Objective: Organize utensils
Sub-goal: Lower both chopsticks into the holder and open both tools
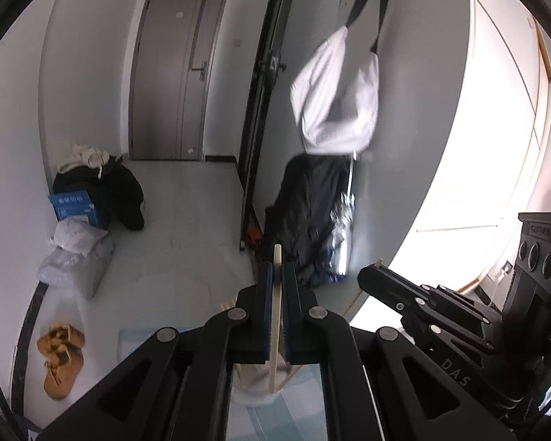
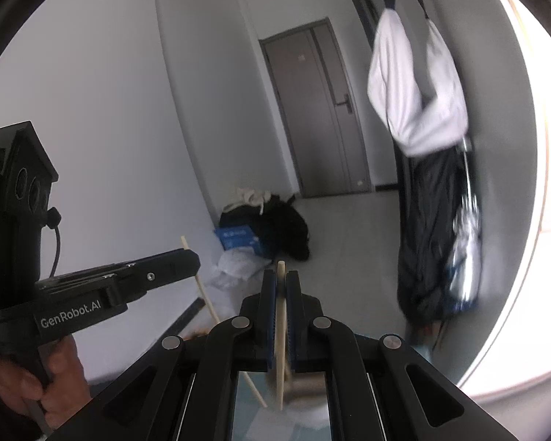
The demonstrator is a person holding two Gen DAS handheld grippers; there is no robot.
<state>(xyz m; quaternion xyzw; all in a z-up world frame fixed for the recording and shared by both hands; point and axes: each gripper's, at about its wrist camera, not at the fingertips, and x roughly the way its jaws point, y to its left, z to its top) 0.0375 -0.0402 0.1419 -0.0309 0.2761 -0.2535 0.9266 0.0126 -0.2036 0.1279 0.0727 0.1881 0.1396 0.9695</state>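
Left gripper: my left gripper (image 1: 275, 268) has its jaws closed tight on a pale chopstick (image 1: 275, 316), which runs nearly upright between the blue pads, its tip poking out just above the fingertips.
Left chopstick lower end: it drops below the jaws toward a pale holder (image 1: 255, 378) on a light blue surface; I cannot tell whether it touches it.
Right gripper: my right gripper (image 2: 282, 279) is clamped on a second chopstick (image 2: 281, 334), also close to upright, tip showing above the pads.
Right chopstick lower end: it hangs beside a beige container (image 2: 305, 382) under the linkage; contact is unclear.
Cross view: from the right camera I see the left gripper at the left, gripped by a hand (image 2: 29, 378), with its chopstick slanting down to the right.
Cross view, other side: from the left camera the right gripper sits at the lower right, a chopstick tip just visible at its nose.
Background: a grey door (image 1: 180, 73), a white bag (image 1: 336, 92) hanging on black straps, dark clothing below it, tan shoes (image 1: 60, 360) on the floor.
Image quality: the hanging bag is smeared with blur.
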